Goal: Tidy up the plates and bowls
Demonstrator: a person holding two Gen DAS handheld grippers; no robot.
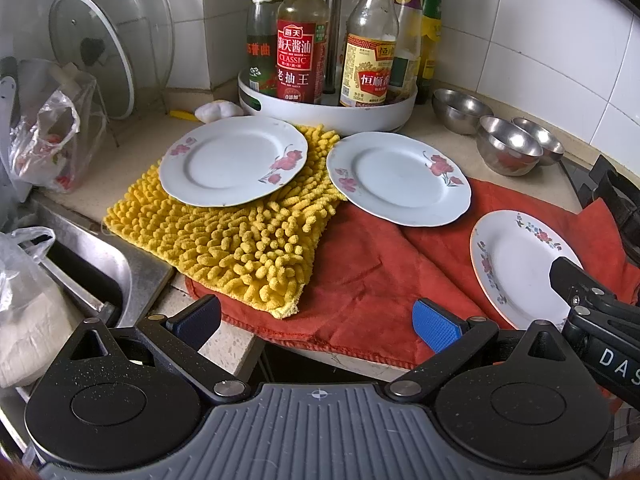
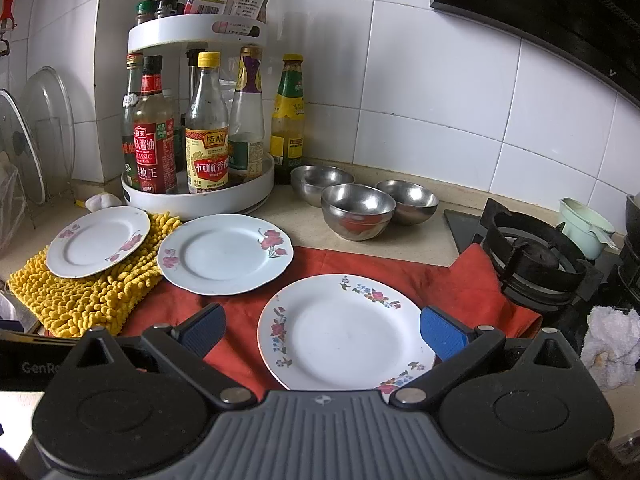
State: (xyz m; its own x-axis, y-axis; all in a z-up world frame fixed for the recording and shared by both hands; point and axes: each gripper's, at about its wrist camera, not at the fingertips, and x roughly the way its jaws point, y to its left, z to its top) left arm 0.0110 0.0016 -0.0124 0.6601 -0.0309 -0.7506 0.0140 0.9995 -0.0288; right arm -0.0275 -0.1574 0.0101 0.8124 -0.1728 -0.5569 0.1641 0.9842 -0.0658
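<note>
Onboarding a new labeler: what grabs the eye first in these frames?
Three flowered plates fan across the counter: one on the yellow mat, one straddling mat and red cloth, one on the cloth right in front of the open right hand-held gripper. Behind them, three steel bowls cluster beside the white bottle rack.

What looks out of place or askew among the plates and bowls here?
The left plate rests half on the yellow mat, so it sits tilted. The middle plate overlaps the mat's edge and the red cloth. Nothing looks spilled or broken.
</note>
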